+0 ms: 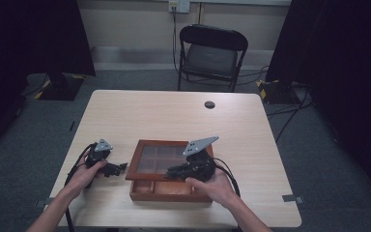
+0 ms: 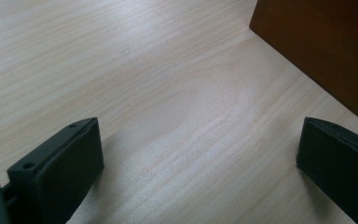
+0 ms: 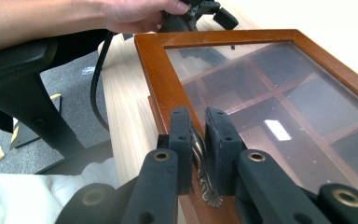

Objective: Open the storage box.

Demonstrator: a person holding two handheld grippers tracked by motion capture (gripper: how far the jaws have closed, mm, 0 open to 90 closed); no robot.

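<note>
the left gripper [image 1: 119,168] is sitting low over the table [image 1: 140,116] at about 8 o'clock from the table's middle, held in the person's left hand [image 1: 84,174]. in the left gripper view its two black jaws are standing wide apart with nothing but bare wood between them, so it is let go and holding nothing. a dark brown side of the wooden box [image 2: 326,51] is showing at 2 o'clock in that view, near but not touching.

the wooden box [image 1: 136,164] is lying near the front edge of the table, at about 6 o'clock from the middle. its glass lid [image 1: 160,157] is lifted a bit, tilting up at the front, and little square rooms are showing under it.

the right gripper [image 1: 173,170] is at the front of the lid, held in the right hand [image 1: 212,182]. in the right gripper view its jaws are squeezing tight on a small curly metal handle [image 3: 199,158] fixed to the lid's frame.

the box is looking hard and stiff, and maybe a bit heavy. the glass could crack, so it is best not to press on it. the metal handle is thin and may be slippery, so the grip there could slide. the wood frame [image 3: 156,79] is a stronger place to hold, and the free left gripper could be steadying the box's side.
</note>
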